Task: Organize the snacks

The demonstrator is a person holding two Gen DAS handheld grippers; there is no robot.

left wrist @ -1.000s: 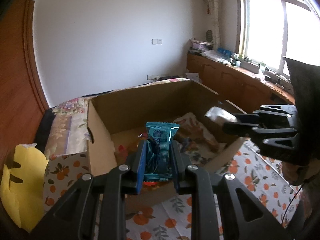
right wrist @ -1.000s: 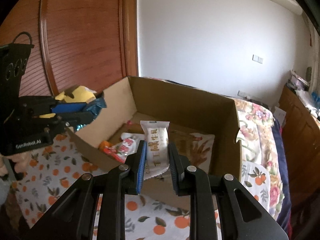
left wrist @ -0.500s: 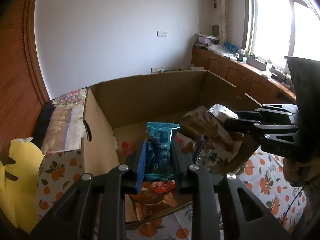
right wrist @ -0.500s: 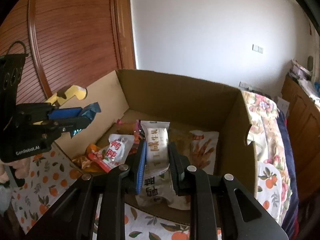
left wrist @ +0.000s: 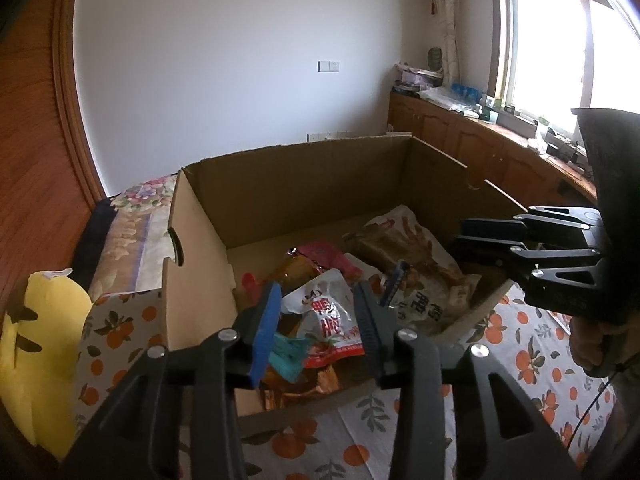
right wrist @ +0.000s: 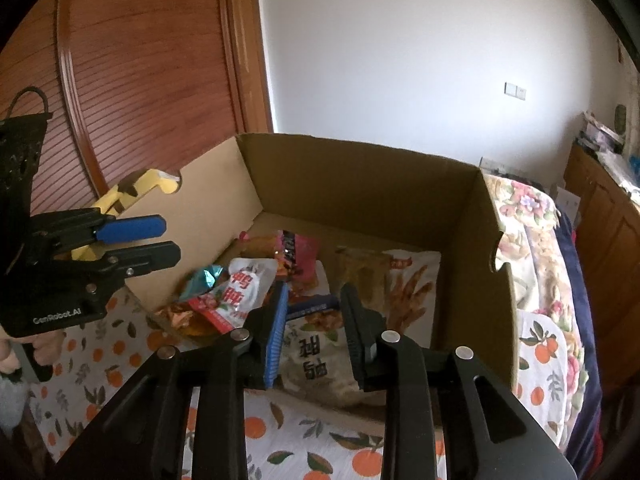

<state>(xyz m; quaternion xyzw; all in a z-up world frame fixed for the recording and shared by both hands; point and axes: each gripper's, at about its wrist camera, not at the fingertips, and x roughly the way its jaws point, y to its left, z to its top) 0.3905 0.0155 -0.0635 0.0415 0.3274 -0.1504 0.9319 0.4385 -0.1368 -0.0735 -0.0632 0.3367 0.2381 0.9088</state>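
Both grippers, left and right, opening, empty, above near rim of cardboard box.

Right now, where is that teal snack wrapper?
In the left wrist view, the teal wrapper lies inside the cardboard box near its front left corner, just left of the red-and-white pouch.

Left gripper over cardboard box, jaws opening, nothing pinched between them. Below: white-and-red snack pouch, teal wrapper, brown chicken-feet bag on box floor. Right gripper at box's right edge. Orange-print cloth underneath. Yellow plush at left.
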